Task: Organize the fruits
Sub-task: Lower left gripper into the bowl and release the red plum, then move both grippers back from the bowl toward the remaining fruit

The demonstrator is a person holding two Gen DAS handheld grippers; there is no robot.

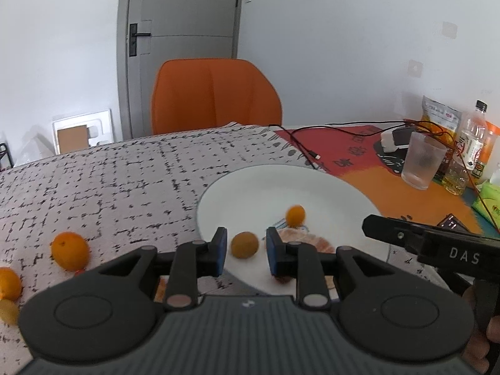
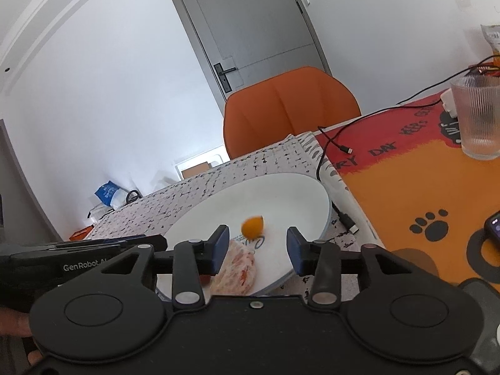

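A white plate (image 1: 328,193) lies on the patterned tablecloth; it also shows in the right wrist view (image 2: 300,193). On it are a small orange fruit (image 1: 295,215), blurred in the right wrist view (image 2: 253,226), a duller round fruit (image 1: 244,245) and a peeled citrus piece (image 2: 234,270). My left gripper (image 1: 245,251) is open, its jaws either side of the dull fruit without touching it. My right gripper (image 2: 257,250) is open and empty above the plate's near rim. More oranges (image 1: 70,251) lie on the cloth at the left.
A ribbed glass (image 1: 423,164) stands at the right with bottles (image 1: 472,143) and a snack bag behind it. Black cables (image 1: 300,143) cross the red and orange mat. An orange chair (image 1: 215,93) stands behind the table. A phone (image 2: 493,226) lies at the right edge.
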